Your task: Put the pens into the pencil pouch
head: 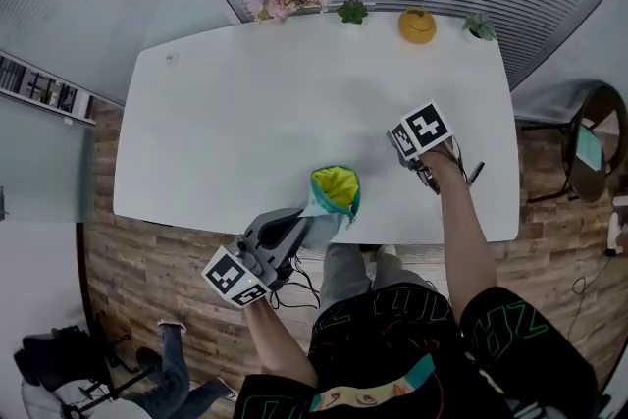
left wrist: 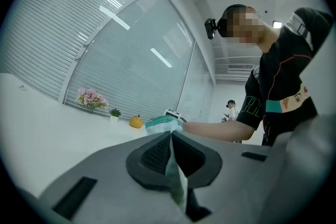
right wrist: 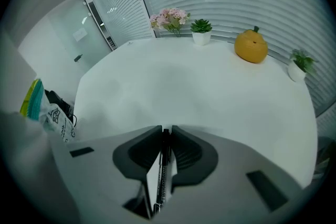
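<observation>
The pencil pouch is teal outside and yellow inside, and its mouth gapes upward at the front edge of the white table. My left gripper is shut on the pouch's side fabric. In the left gripper view a fold of the pale fabric is pinched between the pads of this gripper. My right gripper points down at the table's right side. In the right gripper view this gripper is shut on a thin dark pen that lies lengthwise between the pads. The pouch shows at that view's far left.
Along the table's far edge stand pink flowers, a small green plant, an orange ornament and another plant. A round side table stands to the right. Another person stands far off.
</observation>
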`<state>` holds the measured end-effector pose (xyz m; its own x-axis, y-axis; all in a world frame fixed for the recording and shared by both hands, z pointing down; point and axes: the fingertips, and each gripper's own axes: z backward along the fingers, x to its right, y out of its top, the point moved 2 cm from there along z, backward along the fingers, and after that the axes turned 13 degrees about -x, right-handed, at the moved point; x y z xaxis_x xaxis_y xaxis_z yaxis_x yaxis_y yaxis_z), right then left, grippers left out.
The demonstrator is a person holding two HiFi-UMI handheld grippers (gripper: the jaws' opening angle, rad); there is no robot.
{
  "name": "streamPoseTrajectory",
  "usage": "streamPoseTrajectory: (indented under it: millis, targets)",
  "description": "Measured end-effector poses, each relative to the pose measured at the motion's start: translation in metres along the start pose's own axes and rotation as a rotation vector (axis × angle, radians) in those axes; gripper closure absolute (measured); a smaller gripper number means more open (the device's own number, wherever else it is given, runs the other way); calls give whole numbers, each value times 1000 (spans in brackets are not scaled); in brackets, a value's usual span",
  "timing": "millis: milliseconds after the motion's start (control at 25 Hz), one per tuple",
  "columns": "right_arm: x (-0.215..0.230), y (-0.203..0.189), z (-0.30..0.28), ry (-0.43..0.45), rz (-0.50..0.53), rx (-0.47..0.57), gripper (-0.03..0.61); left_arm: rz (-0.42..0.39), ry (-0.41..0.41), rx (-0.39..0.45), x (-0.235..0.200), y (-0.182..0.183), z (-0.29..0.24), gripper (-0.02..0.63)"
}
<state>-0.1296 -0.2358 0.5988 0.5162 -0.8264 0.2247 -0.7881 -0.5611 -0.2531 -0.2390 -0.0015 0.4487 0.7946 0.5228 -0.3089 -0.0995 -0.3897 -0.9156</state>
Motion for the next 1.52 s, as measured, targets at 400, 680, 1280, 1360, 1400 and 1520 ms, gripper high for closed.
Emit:
streamPoseTrajectory:
  millis: [400, 680, 1280, 1360, 1400, 1520]
  targets:
    - [-10, 3, 48, 103, -81, 329, 517, -21, -35, -6, 1, 6, -17, 611]
    - [-15, -5, 100, 124, -145, 549, 517, -47, -70, 2, 8, 14, -30, 611]
    - [-25, -39, 211, 107, -176, 965, 517, -98, -181, 13, 39, 25, -77, 611]
    - [-26, -43, 228, 102, -168, 1016, 517, -103, -188, 11, 43, 25, -83, 611]
    - [-26, -46, 235, 101, -165, 1042, 517, -105, -189, 10, 44, 26, -86, 611]
    - [-24, -53, 253, 97, -164, 1107, 517, -114, -190, 7, 49, 27, -95, 611]
